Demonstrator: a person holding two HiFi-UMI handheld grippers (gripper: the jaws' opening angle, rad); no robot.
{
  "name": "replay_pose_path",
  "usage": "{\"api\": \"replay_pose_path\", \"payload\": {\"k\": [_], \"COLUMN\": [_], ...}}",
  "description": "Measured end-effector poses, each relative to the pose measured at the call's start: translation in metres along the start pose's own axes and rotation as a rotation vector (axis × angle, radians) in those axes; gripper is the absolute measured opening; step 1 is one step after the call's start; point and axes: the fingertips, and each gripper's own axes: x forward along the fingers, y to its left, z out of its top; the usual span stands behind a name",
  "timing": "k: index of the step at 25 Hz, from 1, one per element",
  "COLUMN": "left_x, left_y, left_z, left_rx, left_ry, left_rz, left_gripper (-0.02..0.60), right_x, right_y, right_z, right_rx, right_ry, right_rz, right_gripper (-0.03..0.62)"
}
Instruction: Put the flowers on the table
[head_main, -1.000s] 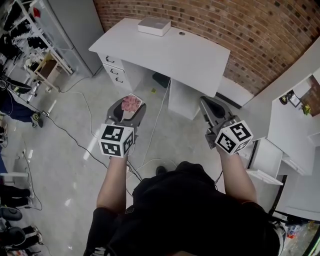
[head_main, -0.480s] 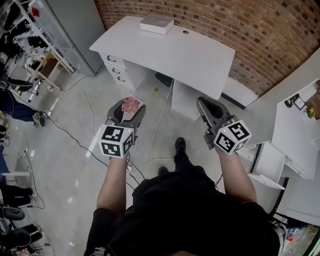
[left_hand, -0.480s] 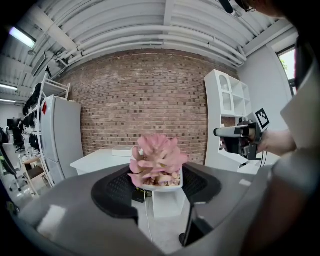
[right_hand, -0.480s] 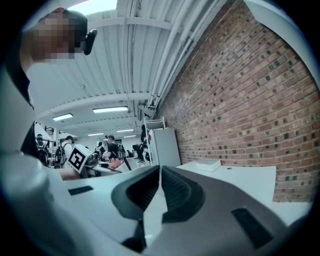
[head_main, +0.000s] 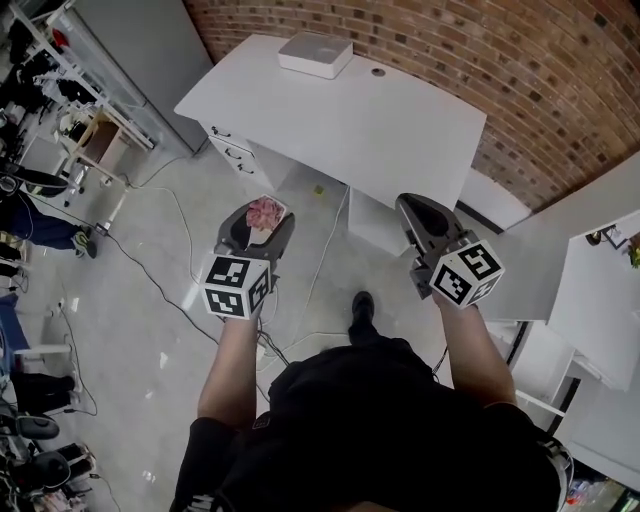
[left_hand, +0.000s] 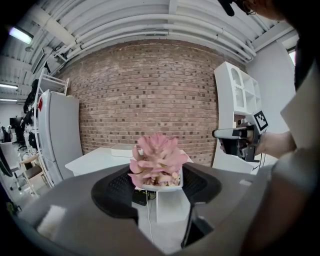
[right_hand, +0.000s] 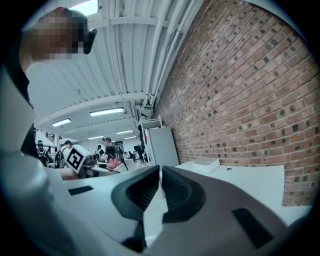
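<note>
Head view: table (head_main: 400, 120) nearer than before; L gripper (head_main: 256, 228) wide, clamping flowers (head_main: 265, 209); R gripper (head_main: 418, 213) jaws together, empty; placing not begun.

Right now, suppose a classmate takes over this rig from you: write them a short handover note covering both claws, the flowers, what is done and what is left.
Left claw: shut on the white pot of pink flowers, held upright above the floor.
Right claw: shut, empty.
White desk: ahead by the brick wall, with a white box at its far edge.
Done: flowers picked up.
Left: reach the desk, set the pot on its bare top, open the claw.
</note>
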Motion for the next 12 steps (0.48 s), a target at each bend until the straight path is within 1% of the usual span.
{"api": "replay_pose_path", "payload": {"k": [7, 12], "left_x": [0.059, 0.086], "left_y": [0.007, 0.006], "left_z": [0.025, 0.048], "left_rx": [0.009, 0.034], "left_ry": [0.018, 0.023], "left_rz": [0.008, 0.012], "left_gripper": [0.270, 0.270], "right_x": [0.030, 0.035], "right_y": [-0.055, -0.088], "right_z": [0.011, 0.028], "right_rx": [0.016, 0.020], "right_ry": [0.003, -0.030], "right_rz": [0.030, 0.030], "right_gripper": [0.006, 0.006]}}
